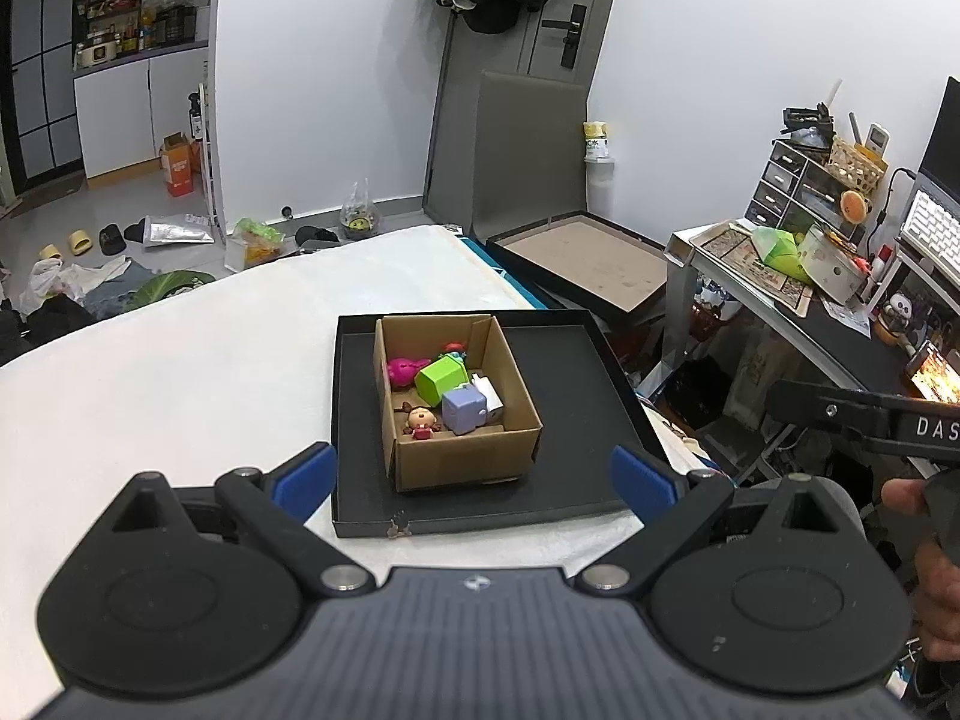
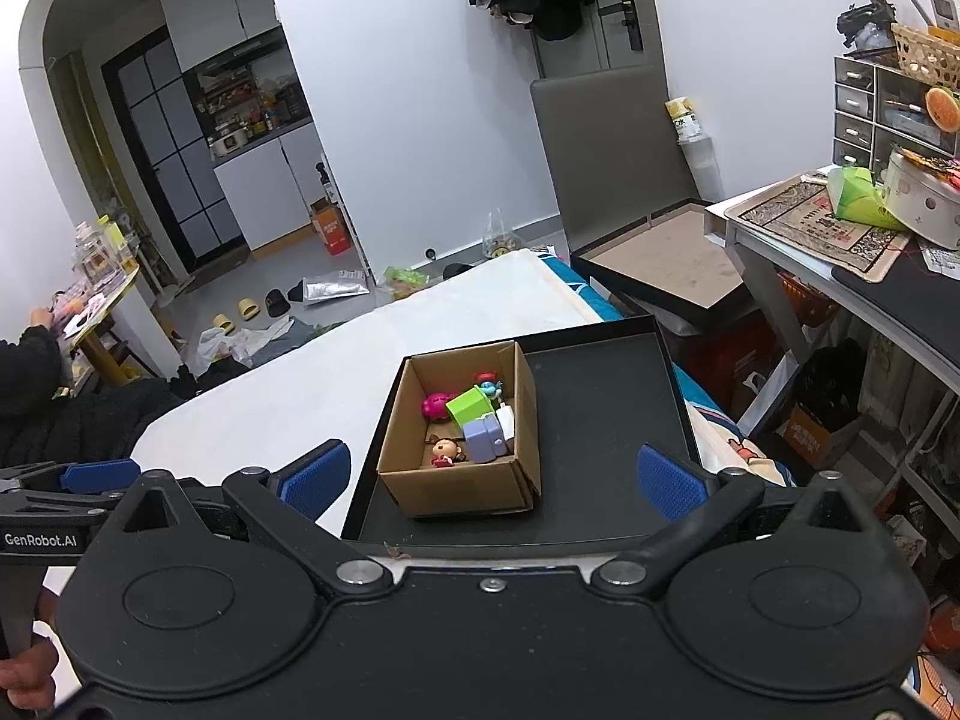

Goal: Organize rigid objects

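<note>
A small cardboard box stands at the left of a shallow black tray on a white bed. Inside lie a green cube, a lilac cube, a pink toy, a small doll figure, a white piece and a red-capped figure. My left gripper hangs open in front of the box, empty. My right gripper is likewise open and empty, just short of the box.
The white bed stretches to the left. A cluttered desk stands on the right, with a second open tray beyond the bed. Shoes and bags litter the floor. A seated person in black is at the far left.
</note>
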`<state>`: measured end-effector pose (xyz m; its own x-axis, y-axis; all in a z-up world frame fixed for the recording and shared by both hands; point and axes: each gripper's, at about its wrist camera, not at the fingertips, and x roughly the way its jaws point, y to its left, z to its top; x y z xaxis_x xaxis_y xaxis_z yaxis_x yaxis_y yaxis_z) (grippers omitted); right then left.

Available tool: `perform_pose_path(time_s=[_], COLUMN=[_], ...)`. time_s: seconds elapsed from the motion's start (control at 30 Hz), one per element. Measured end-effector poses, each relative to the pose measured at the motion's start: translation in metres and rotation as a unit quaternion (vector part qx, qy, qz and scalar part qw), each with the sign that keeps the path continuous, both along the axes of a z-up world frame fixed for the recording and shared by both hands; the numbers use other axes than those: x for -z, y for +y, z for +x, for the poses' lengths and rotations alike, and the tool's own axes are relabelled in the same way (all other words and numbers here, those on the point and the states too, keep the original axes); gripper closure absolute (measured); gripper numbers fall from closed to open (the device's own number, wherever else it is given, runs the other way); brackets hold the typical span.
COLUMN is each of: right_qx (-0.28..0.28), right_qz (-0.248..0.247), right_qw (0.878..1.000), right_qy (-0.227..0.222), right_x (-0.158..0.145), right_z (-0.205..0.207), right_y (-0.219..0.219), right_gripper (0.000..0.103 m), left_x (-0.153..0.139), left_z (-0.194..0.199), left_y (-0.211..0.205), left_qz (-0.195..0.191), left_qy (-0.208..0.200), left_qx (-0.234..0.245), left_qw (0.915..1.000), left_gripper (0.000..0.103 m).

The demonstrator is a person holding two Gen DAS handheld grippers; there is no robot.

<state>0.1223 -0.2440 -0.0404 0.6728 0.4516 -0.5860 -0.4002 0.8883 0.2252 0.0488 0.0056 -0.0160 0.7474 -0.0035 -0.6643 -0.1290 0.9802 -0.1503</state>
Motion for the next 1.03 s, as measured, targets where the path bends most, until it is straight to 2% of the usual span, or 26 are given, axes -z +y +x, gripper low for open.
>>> perform_pose_path(time_s=[1.03], right_qx=[0.002], right_qz=[0.002], right_qw=[1.000], right_qy=[0.003], right_x=[0.0030], right_z=[-0.0035], right_y=[-0.0008], right_gripper=[0.000], left_x=[-0.0022], left_z=[-0.0082], left_y=[-0.0011], left_qz=[0.005], left_qy=[-0.007], left_qx=[0.002], left_qw=[1.0000], left_gripper=[0.006])
